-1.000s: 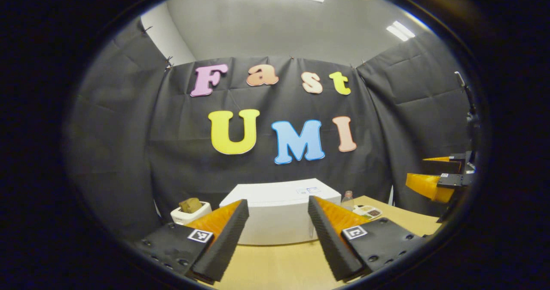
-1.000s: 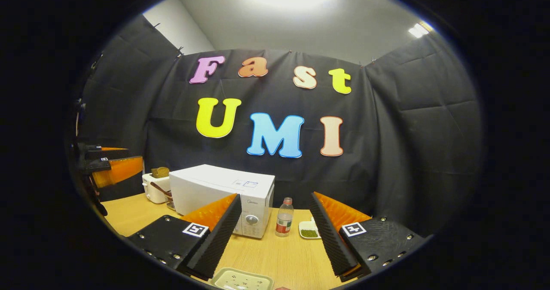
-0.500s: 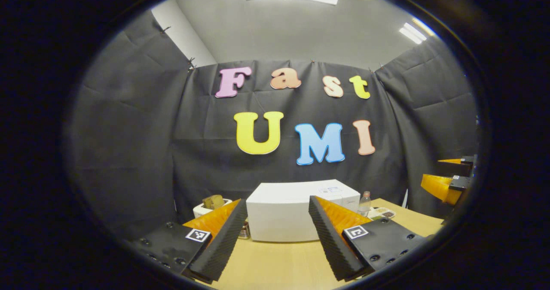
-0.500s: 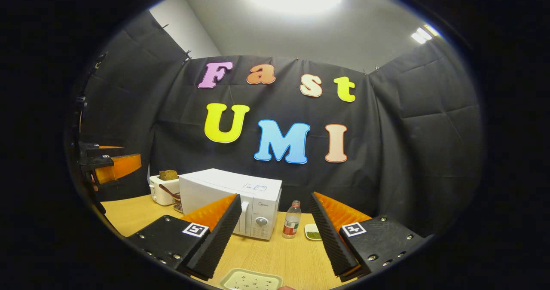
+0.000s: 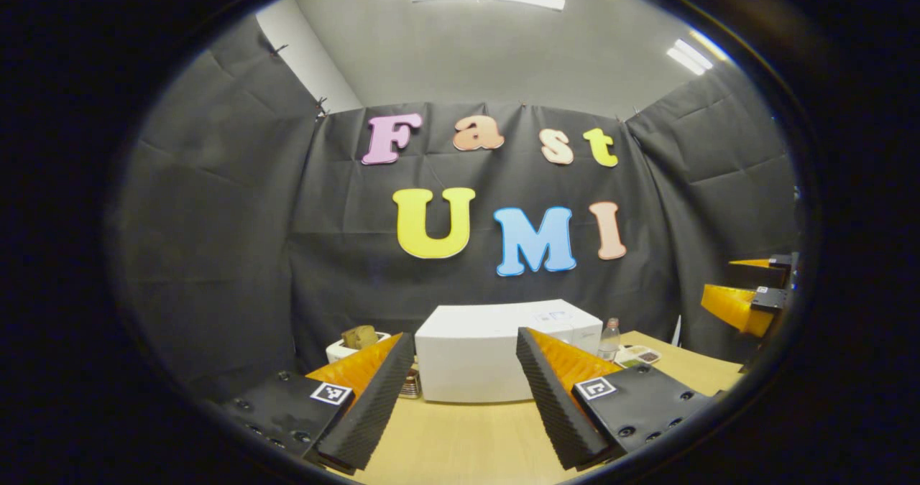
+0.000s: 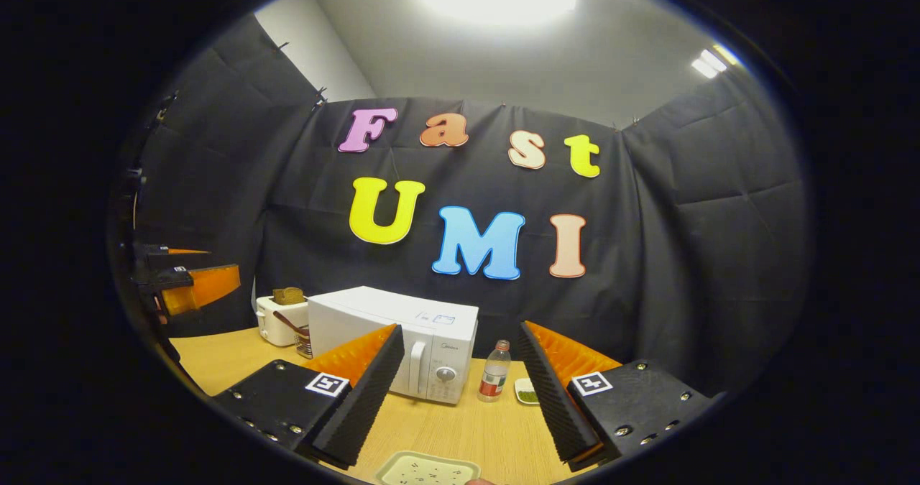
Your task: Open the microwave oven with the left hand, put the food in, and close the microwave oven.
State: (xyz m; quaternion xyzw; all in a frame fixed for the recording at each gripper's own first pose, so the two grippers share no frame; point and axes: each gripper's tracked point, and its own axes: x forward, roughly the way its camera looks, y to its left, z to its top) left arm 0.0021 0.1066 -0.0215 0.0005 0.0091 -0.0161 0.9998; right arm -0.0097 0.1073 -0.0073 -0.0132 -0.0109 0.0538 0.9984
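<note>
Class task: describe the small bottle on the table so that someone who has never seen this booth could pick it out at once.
Find the white microwave on the wooden table. Just past its dial side stands the bottle, between the microwave and a small dish of something green. It is the only clear, upright thing there, with a red cap and a red label.

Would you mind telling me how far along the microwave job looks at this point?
Nothing looks done yet: the microwave stands shut on the table, its door handle untouched. In hand, little: the left gripper hangs open, short of the microwave, and the right gripper is open and holds nothing above a pale tray. Opening, loading and closing are all left.
</note>
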